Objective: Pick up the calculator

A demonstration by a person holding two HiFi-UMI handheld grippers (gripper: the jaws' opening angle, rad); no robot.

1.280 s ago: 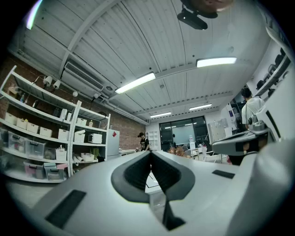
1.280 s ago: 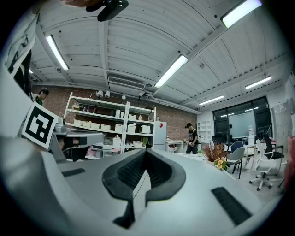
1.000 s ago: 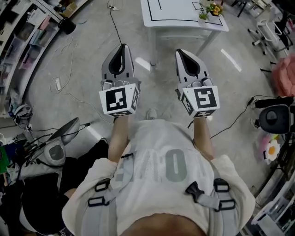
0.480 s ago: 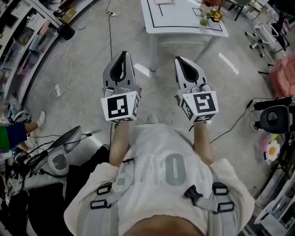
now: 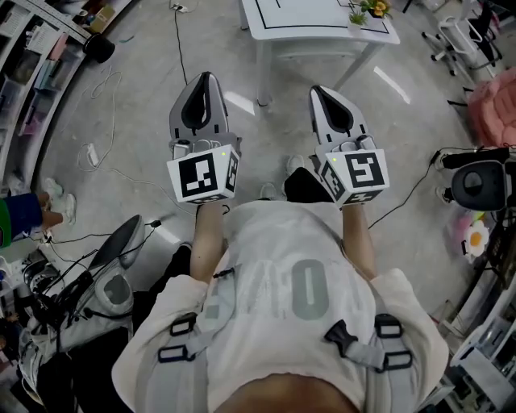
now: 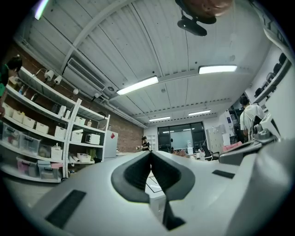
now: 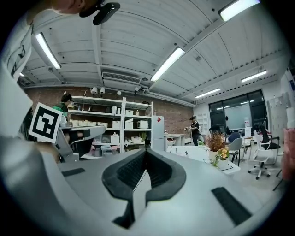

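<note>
I make out no calculator in any view. A white table (image 5: 322, 32) with black line markings stands ahead on the floor, and a small potted plant (image 5: 363, 12) sits on its far right part. My left gripper (image 5: 204, 75) and right gripper (image 5: 317, 89) are held side by side in front of the person's chest, pointing toward the table and well short of it. Both are shut with nothing between the jaws. In the left gripper view the left gripper (image 6: 150, 152) tips meet. The right gripper (image 7: 145, 150) points past the table (image 7: 193, 154) and plant (image 7: 216, 143).
Shelving (image 5: 32, 56) lines the left side, with cables (image 5: 105, 121) trailing over the floor. A black chair base (image 5: 484, 185) and a pink object (image 5: 496, 121) stand at the right. A bystander's legs (image 5: 32, 214) show at the left edge. Another person (image 7: 194, 129) stands far off.
The person has stepped forward; a dark shoe now shows between the grippers. Both grippers shifted a little with the body and stayed shut. A bystander's legs came in at the left edge.
</note>
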